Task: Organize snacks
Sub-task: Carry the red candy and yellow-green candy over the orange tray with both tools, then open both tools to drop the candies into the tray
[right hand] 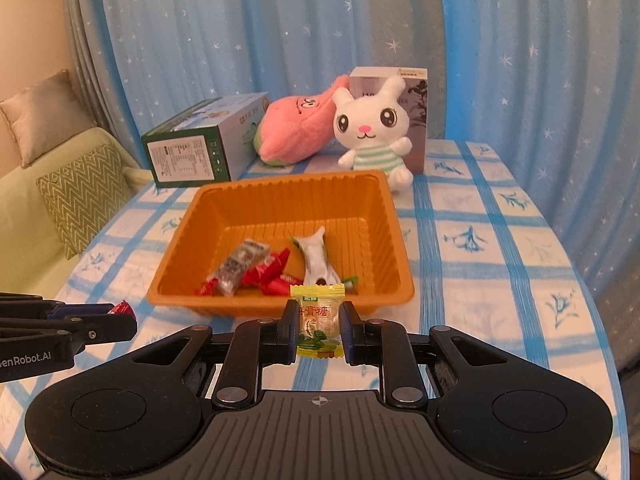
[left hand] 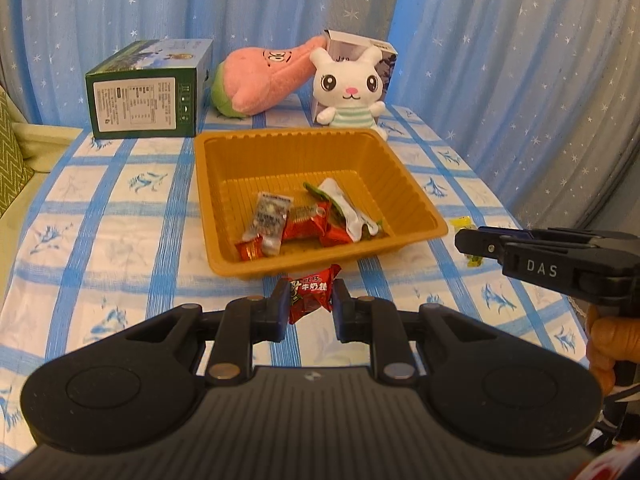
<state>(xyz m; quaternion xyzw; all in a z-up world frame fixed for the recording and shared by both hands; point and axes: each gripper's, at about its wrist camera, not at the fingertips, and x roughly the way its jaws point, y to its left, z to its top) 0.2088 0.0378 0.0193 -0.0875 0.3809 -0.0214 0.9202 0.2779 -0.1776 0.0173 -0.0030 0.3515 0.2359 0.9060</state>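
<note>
Left wrist view, your left gripper (left hand: 310, 295) clamped on red candy (left hand: 309, 292), orange tray (left hand: 228, 184) at twelve o'clock, your right gripper (right hand: 320, 325) clamped on yellow candy (right hand: 319, 320).

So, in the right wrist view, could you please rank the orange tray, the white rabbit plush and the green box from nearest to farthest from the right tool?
1. Orange tray, just ahead of the right tool.
2. White rabbit plush, behind the tray's far right corner.
3. Green box, far left; close to the rabbit's range, arguably level.
</note>
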